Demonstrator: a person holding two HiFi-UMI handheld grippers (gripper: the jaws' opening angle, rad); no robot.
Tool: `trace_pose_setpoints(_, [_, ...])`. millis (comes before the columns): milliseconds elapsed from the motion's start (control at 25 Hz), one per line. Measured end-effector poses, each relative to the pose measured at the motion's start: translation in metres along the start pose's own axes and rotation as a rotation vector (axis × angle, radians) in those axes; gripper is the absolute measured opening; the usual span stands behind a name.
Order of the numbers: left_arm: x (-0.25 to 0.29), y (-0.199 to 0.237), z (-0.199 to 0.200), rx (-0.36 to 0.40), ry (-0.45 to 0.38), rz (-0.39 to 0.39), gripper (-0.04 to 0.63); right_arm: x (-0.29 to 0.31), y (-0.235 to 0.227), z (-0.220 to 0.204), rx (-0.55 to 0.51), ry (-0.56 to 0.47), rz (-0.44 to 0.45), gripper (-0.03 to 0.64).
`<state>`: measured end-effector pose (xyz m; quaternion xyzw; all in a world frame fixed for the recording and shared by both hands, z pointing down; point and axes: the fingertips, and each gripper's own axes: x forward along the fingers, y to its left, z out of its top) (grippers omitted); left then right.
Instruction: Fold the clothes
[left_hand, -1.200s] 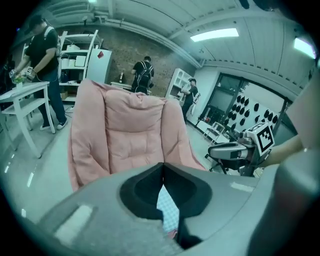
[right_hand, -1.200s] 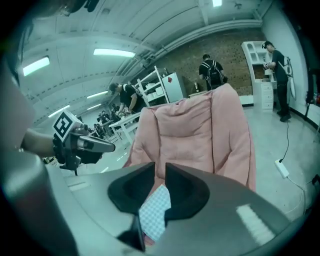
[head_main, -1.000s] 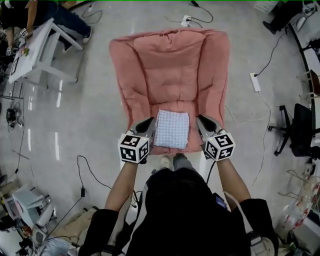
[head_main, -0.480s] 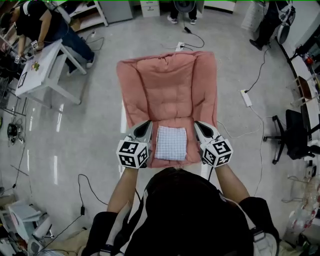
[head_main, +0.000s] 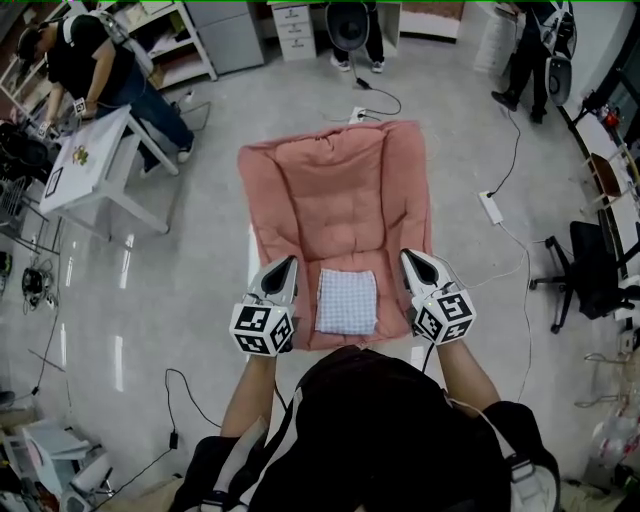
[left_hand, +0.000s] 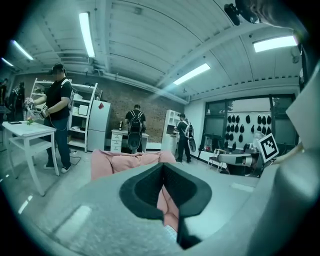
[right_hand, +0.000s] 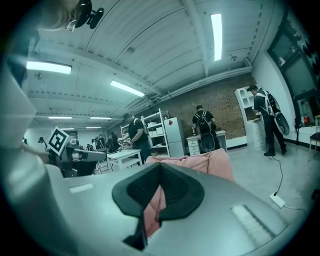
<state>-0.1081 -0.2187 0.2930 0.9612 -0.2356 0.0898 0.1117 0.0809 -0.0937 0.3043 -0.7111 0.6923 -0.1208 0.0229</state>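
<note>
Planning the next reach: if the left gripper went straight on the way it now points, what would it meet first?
Probably the pink cushion, which shows straight ahead just past the shut left gripper. Depth is hard to judge here.

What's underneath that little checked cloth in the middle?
The folded checked cloth lies on a pink padded cushion, by the edge nearest the person. Whatever supports the cushion is covered, apart from a white strip at its side.

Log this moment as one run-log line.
cloth: folded, lying on pink cushion | left gripper: shut, empty, beside cloth | right gripper: shut, empty, beside cloth
</note>
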Motion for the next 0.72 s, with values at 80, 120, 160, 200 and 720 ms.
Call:
trace_pose_setpoints(80, [-0.003, 0.002, 0.003, -0.005, -0.008, 0.004, 0.008, -0.005, -0.003, 0.001, -0.003, -0.004, -0.011, 0.005])
trace_pose_setpoints(120, [-0.004, 0.003, 0.004, -0.008, -0.010, 0.005, 0.008, -0.007, -0.004, 0.001, -0.002, -0.007, -0.016, 0.005])
trace_pose_setpoints(160, [-0.005, 0.004, 0.005, -0.009, -0.012, 0.005, 0.008, -0.008, -0.005, 0.003, -0.001, -0.011, -0.022, 0.005])
trace_pose_setpoints(200, [-0.005, 0.005, 0.005, -0.009, -0.013, 0.005, 0.008, -0.008, -0.006, 0.004, 0.000, -0.015, -0.026, 0.005])
trace_pose_setpoints(720, [0.010, -0.022, 0.008, -0.001, -0.033, -0.030, 0.008, -0.005, 0.002, 0.012, -0.036, -0.051, -0.019, 0.005])
